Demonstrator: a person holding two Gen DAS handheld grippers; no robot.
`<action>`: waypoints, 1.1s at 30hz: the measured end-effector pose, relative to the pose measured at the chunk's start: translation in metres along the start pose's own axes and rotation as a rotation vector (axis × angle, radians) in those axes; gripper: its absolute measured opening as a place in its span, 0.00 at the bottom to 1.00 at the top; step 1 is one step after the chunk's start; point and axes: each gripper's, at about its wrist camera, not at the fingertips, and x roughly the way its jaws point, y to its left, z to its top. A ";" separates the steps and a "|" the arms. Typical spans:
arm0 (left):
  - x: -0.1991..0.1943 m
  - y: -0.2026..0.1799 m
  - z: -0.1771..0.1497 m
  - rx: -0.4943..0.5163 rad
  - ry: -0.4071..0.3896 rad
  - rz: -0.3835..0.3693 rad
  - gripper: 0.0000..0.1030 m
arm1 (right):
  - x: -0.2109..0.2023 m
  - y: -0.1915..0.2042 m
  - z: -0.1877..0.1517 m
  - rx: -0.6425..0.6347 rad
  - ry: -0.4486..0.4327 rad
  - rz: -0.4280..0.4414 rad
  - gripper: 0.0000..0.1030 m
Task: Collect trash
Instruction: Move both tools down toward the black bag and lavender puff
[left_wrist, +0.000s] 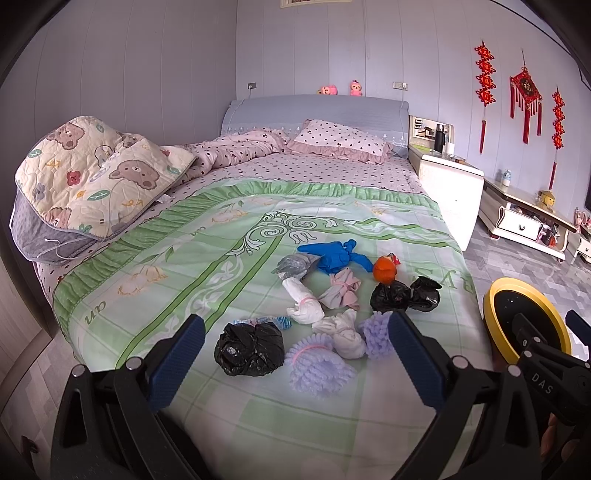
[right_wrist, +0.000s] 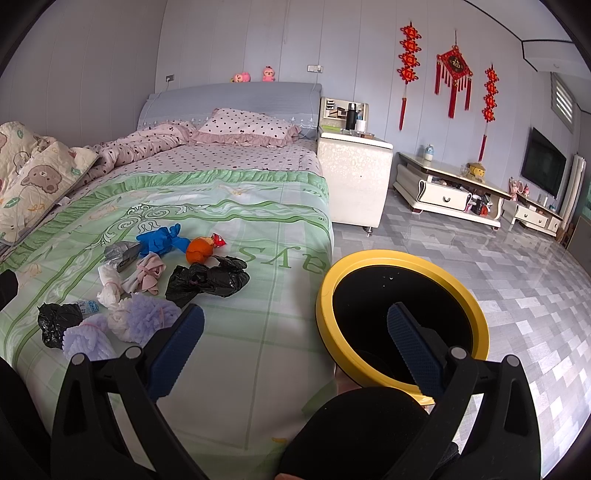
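The bed (left_wrist: 207, 229) filled my left view; the yellow-rimmed bin (right_wrist: 402, 321) sat at centre-right of my right view. The trash pile (left_wrist: 325, 306) lay mid-frame. My left gripper (left_wrist: 295, 354) and right gripper (right_wrist: 295, 347) gaped wide, holding nothing.

A loose cluster of knotted trash lies on the green bedspread toward the foot of the bed: a black bag (left_wrist: 249, 349), lavender fluffy bundles (left_wrist: 317, 363), white wads (left_wrist: 304, 302), a pink wad (left_wrist: 341, 290), a blue glove (left_wrist: 334, 253), an orange ball (left_wrist: 385, 269) and a crumpled black bag (left_wrist: 404, 295). A yellow-rimmed black bin (right_wrist: 400, 317) stands upright on the floor just beside the bed's right edge, its mouth open.
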 end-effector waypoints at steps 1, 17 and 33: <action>0.000 0.000 0.000 0.000 0.000 0.001 0.93 | 0.000 0.000 0.000 0.000 0.000 0.000 0.93; 0.015 0.006 -0.006 -0.003 0.025 -0.005 0.93 | 0.001 0.004 0.002 0.007 0.005 0.110 0.93; 0.075 0.073 0.044 -0.011 0.232 -0.018 0.93 | 0.066 0.066 0.033 -0.159 0.282 0.324 0.93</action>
